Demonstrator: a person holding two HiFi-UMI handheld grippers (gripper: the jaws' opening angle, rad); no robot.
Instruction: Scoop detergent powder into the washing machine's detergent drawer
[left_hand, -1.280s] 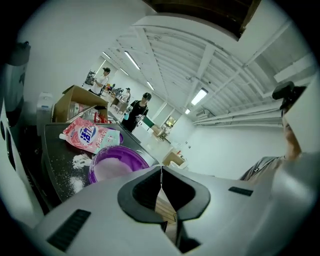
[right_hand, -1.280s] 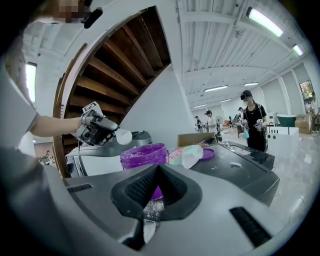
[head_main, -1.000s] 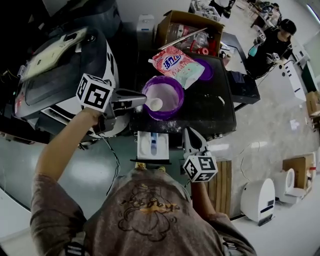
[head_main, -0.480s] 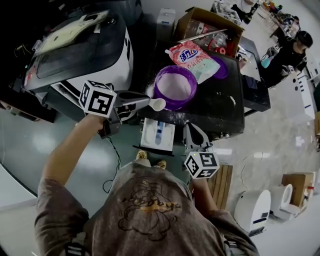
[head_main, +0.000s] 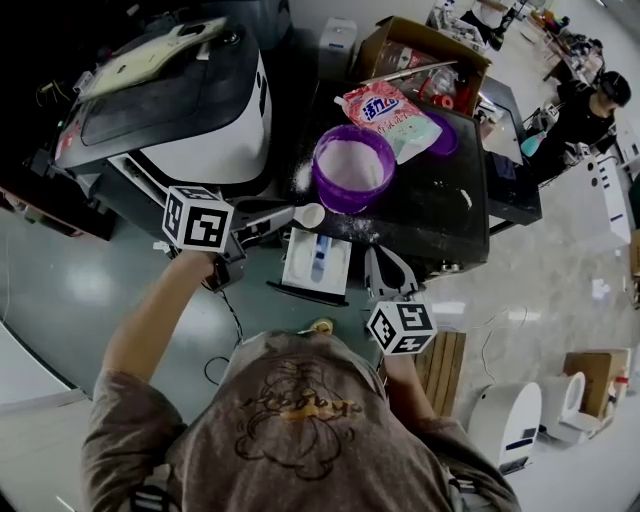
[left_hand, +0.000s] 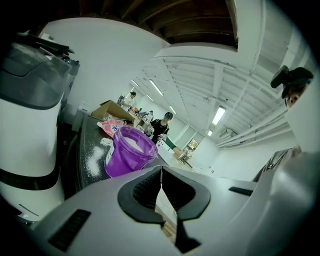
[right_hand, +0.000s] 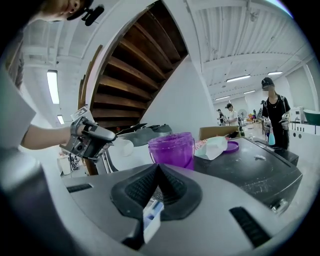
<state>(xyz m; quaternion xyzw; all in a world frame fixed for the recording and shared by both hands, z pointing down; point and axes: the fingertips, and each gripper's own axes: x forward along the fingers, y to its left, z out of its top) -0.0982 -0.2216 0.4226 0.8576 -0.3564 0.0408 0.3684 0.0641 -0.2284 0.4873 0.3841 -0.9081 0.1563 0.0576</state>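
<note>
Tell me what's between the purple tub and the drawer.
The scoop, held by the left gripper, hangs between the tub and the drawer; the head view shows it.

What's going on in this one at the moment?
A person is working with a handheld gripper in each hand. The left claw is shut on a white scoop, held at the edge of the open detergent drawer, just below the purple tub of powder. The right claw is shut and empty, pointing toward the drawer. Whether the scoop carries powder cannot be made out.
</note>
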